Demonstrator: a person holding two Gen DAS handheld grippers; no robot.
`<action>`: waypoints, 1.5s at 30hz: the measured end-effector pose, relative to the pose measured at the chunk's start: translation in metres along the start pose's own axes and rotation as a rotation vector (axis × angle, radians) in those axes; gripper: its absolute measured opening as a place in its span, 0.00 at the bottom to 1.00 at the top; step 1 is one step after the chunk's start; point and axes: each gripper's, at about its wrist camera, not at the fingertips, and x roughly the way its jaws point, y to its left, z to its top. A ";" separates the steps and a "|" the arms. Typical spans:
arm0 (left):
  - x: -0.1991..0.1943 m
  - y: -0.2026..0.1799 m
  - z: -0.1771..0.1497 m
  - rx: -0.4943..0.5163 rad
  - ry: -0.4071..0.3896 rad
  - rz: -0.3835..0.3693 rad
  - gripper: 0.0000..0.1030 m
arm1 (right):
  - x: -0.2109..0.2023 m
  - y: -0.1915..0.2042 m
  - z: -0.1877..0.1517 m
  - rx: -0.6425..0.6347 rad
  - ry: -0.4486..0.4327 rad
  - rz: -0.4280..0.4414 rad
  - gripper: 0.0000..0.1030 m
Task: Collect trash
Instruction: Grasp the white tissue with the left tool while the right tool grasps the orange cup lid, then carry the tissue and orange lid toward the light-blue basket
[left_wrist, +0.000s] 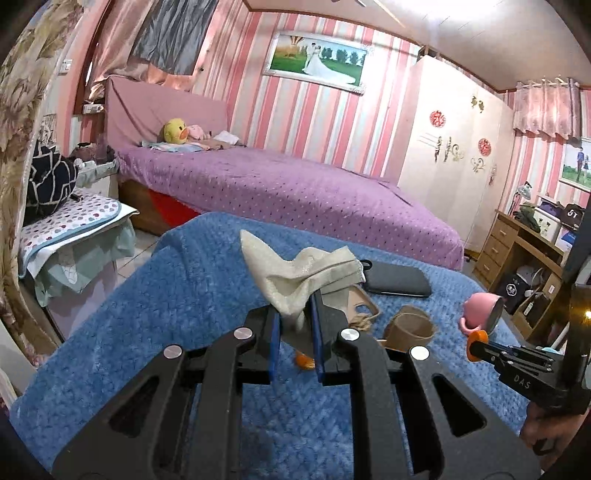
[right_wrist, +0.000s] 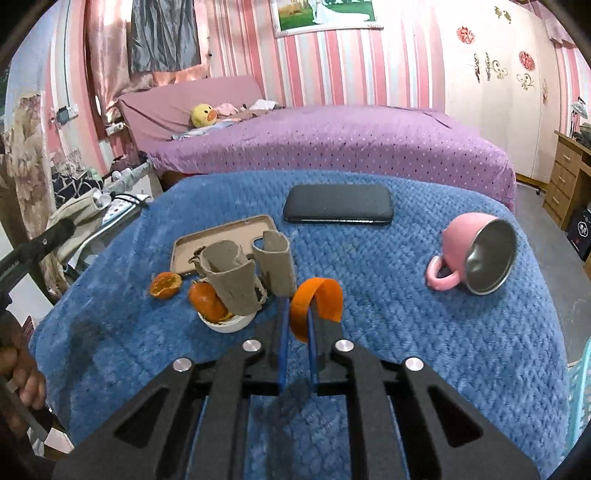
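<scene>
From the left wrist we see our left gripper (left_wrist: 295, 314) clamped on a crumpled mask (left_wrist: 295, 273), which hides most of the tray behind. From the right wrist, our right gripper (right_wrist: 297, 325) pinches an orange ring (right_wrist: 321, 299), perhaps tape, above the blue blanket (right_wrist: 406, 332); peels (right_wrist: 166, 285) lie left.

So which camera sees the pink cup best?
The right wrist view. There the pink cup lies on its side on the blue blanket, with its handle and shiny inside in full view. In the left wrist view the cup is smaller, near the edge.
</scene>
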 end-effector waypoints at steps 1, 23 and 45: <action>0.000 -0.003 0.000 0.002 0.002 -0.005 0.12 | -0.005 -0.002 0.000 0.003 -0.008 0.000 0.09; 0.000 -0.108 -0.018 0.093 0.041 -0.150 0.12 | -0.114 -0.076 -0.015 0.060 -0.165 -0.054 0.09; -0.012 -0.207 -0.041 0.184 0.040 -0.325 0.12 | -0.181 -0.184 -0.042 0.176 -0.210 -0.229 0.09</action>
